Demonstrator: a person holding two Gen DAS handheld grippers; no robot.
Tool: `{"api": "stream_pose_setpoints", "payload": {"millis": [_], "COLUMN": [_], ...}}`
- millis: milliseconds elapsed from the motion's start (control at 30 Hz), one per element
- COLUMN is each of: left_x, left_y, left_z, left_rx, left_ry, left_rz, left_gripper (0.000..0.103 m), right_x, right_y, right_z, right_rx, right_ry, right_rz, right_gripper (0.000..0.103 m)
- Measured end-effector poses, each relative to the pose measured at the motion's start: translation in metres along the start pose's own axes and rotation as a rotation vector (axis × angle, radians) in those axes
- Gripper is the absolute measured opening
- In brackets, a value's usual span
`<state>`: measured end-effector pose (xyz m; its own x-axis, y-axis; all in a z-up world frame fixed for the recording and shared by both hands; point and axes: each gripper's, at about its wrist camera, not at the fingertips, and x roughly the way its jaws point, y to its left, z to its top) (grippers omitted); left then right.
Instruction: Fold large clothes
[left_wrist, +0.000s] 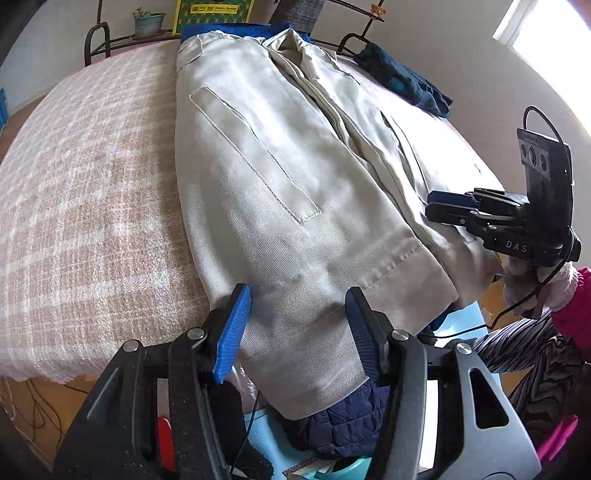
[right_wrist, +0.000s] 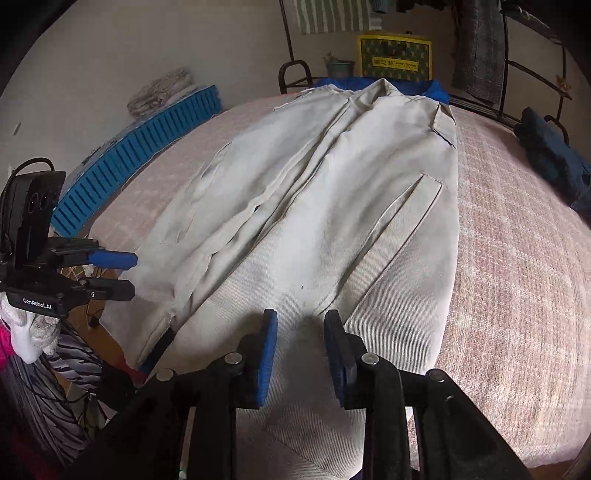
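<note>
Daylight glares from the window (left_wrist: 546, 40) at upper right; fisheye edges bend, corners darken.

jacket (left_wrist: 280, 177): spread lengthwise on the bed (left_wrist: 85, 192), its hem hanging over the near edge
box (right_wrist: 394, 56) and plant pot (right_wrist: 339, 68): behind the jacket's far end
dark cloth (right_wrist: 550, 162): on the bed, right of the jacket

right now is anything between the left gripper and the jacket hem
Nothing visible. The left gripper has its jaws open right over the beige jacket hem at the near edge of the bed; the right gripper is off to the side.
</note>
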<state>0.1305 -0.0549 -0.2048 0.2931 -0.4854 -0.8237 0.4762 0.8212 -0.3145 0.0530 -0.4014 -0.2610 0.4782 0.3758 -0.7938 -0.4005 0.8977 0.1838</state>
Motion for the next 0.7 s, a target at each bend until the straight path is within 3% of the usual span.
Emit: {"api": "stream_pose_setpoints", "payload": {"millis": [33, 100, 167, 267, 400, 633, 700], "left_x": [-0.005, -0.015, -0.022, -0.017, 0.002, 0.016, 0.022], "left_y": [0.005, 0.022, 0.046, 0.084, 0.108, 0.093, 0.089], "left_z": [0.000, 0.001, 0.001, 0.002, 0.005, 0.017, 0.018], "left_rx": [-0.027, -0.102, -0.200, -0.376, -0.517, -0.457, -0.469], "left_ry": [-0.005, -0.018, -0.030, -0.009, 0.040, 0.068, 0.093], "left_rz": [-0.020, -0.042, -0.064, -0.137, -0.258, -0.330, -0.385], "left_gripper": [0.055, 0.055, 0.057, 0.058, 0.058, 0.058, 0.058], "right_x": [-0.011, -0.034, -0.051, -0.054, -0.033, -0.004, 0.002], "right_y": [-0.005, -0.017, -0.037, -0.074, -0.112, -0.094, -0.091], "right_z": [-0.001, -0.008, -0.019, -0.033, -0.042, -0.031, -0.029], "right_rx": [0.027, 0.076, 0.127, 0.265, 0.454, 0.408, 0.409], "right_ry": [-0.012, -0.053, -0.072, -0.053, -0.027, 0.042, 0.045], "right_rz": [0.034, 0.040, 0.050, 0.100, 0.267, 0.395, 0.430], "right_gripper": [0.033, 0.064, 0.074, 0.069, 0.054, 0.051, 0.051]}}
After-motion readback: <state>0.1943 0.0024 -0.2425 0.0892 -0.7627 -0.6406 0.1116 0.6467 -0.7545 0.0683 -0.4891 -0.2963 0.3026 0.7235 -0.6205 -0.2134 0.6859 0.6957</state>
